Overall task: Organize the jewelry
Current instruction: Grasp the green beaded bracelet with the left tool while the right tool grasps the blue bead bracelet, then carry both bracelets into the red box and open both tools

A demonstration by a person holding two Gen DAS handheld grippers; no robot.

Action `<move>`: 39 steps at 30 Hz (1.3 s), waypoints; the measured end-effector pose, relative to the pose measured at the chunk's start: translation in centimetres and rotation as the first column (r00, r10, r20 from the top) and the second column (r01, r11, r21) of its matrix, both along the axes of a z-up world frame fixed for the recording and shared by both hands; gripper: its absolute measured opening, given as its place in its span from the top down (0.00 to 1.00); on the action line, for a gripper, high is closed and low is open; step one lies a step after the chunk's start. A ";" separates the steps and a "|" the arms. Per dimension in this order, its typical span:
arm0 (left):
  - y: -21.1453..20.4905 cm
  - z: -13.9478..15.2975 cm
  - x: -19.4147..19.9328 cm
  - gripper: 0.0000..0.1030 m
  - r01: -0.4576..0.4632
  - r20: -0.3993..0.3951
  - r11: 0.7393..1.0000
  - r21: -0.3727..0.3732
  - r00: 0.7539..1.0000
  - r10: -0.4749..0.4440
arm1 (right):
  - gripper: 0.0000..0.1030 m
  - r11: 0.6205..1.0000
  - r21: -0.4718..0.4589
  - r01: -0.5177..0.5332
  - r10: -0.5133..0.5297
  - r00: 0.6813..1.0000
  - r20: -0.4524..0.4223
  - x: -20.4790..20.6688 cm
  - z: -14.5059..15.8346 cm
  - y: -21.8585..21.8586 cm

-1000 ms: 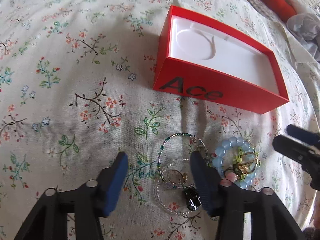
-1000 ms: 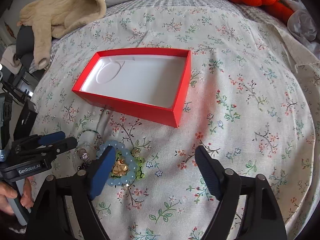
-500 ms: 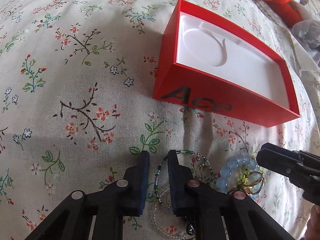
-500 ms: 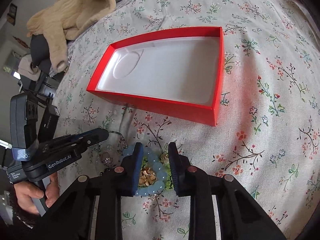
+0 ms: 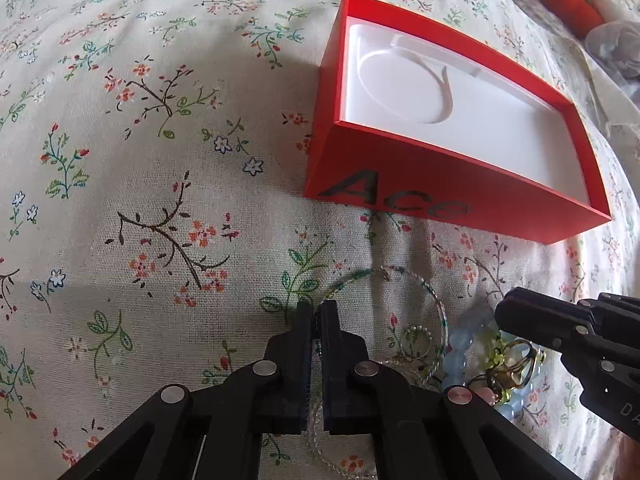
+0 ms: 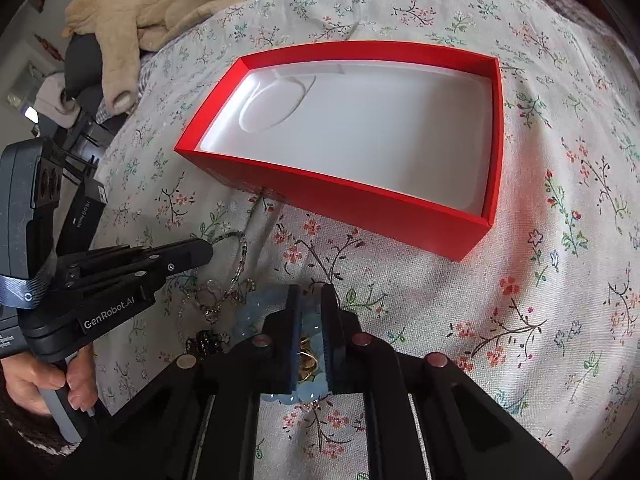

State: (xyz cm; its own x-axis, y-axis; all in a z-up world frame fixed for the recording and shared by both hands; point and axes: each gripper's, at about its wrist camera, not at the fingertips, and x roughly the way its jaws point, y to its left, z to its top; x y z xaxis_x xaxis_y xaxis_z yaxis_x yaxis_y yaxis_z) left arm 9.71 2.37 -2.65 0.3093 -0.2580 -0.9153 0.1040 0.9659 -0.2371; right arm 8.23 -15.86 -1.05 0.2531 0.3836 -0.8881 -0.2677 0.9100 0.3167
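Beside the red box (image 5: pixel 448 196), left gripper (image 5: pixel 319 312) now pinches the green bead strand (image 5: pixel 404 276); right gripper (image 6: pixel 311 300) narrowed onto the blue bracelet (image 6: pixel 256 308).

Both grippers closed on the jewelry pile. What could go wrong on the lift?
1. The left gripper pinches the thin green beaded strand, which overlaps a clear bead loop; that may drag along.
2. The right gripper clamps the pale blue bead bracelet with gold rings inside; they may fall before the red box.

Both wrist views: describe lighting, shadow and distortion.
Left wrist view: daylight on the bedspread, the red box shading the cloth at its left, fisheye bending its edges. Right wrist view: bright white box interior, red tint on cloth beside it, dark corners.
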 end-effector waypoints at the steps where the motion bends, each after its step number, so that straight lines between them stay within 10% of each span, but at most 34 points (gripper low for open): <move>1: -0.1 0.2 0.0 1.00 0.003 0.005 1.000 0.002 1.000 -0.004 | 1.00 1.000 0.000 0.001 -0.001 1.000 0.001 -0.1 0.2 -0.1; 13: 0.2 2.5 -0.8 1.00 -0.005 0.074 1.000 0.006 0.997 0.004 | 0.95 1.000 -0.020 0.006 -0.005 0.998 0.059 -0.8 2.5 -0.2; 17: 0.6 2.3 -1.0 1.00 -0.011 0.066 1.000 0.018 0.998 0.010 | 0.50 0.995 -0.095 -0.035 0.043 0.996 0.076 -1.3 2.3 0.8; 30: 0.6 1.1 -0.9 1.00 -0.004 0.032 0.999 0.046 0.999 0.002 | 0.81 0.961 -0.249 -0.122 0.145 0.987 0.075 -0.6 -0.6 3.8; 39: 0.5 3.6 -1.6 1.00 -0.003 0.097 1.000 0.005 0.995 0.003 | 0.89 0.991 -0.115 -0.067 0.080 0.990 0.120 -1.2 3.1 1.7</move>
